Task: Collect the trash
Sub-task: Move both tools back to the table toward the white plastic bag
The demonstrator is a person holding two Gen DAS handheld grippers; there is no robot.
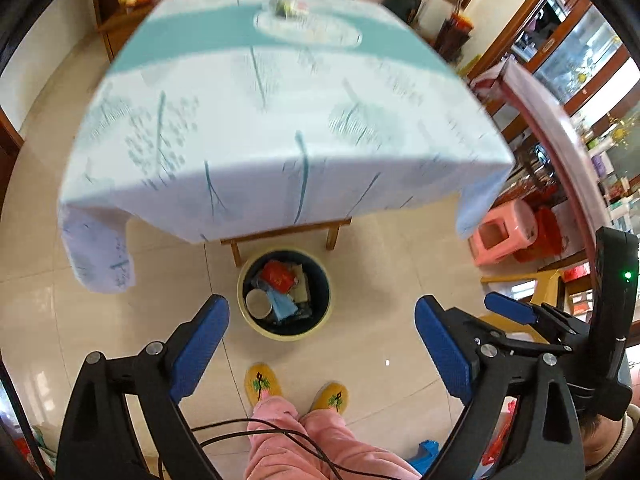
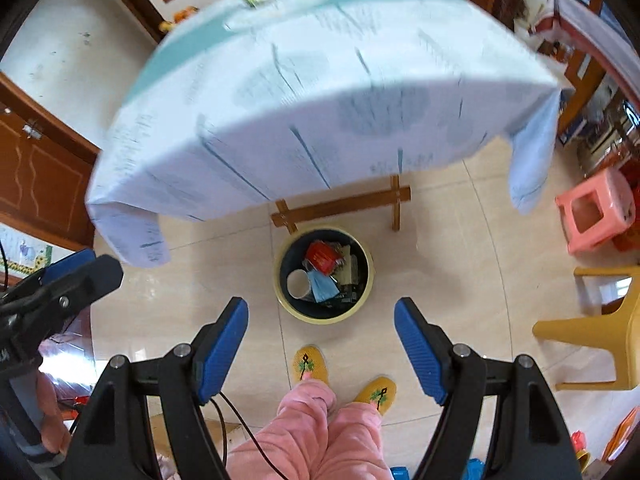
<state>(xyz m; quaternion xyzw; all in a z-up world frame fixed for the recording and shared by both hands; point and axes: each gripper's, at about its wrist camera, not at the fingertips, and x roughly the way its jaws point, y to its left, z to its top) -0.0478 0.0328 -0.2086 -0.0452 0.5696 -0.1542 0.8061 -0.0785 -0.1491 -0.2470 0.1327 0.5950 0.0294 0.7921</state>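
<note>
Both grippers pointed steeply down at the tiled floor (image 1: 400, 264). Nearest the lens, the left gripper (image 1: 322, 344) had its blue pads spread wide with nothing between them, and the right gripper (image 2: 320, 340) likewise stood spread and empty; each one also showed at the edge of the other's view.

Ahead of the fingertips and above them in both views, a table under a pale blue patterned tablecloth (image 1: 280, 120) filled the upper half, blurred. At its far side a small blurred cluster of items (image 1: 286, 2) sat on a round mat.

Just beyond the gap between the left gripper's pads, on the floor by the table's wooden legs, stood the round yellow-rimmed trash bin (image 1: 244, 280). Inside it lay a red packet (image 1: 277, 276), a paper cup (image 1: 259, 303) and a blue face mask (image 1: 285, 307), among darker scraps.

Below the pads, closer in, the person's pink trouser legs (image 1: 304, 440) and yellow embroidered slippers (image 1: 262, 382) showed. Off to the right stood a pink plastic stool (image 2: 592, 212) and a yellow chair (image 2: 600, 340).
</note>
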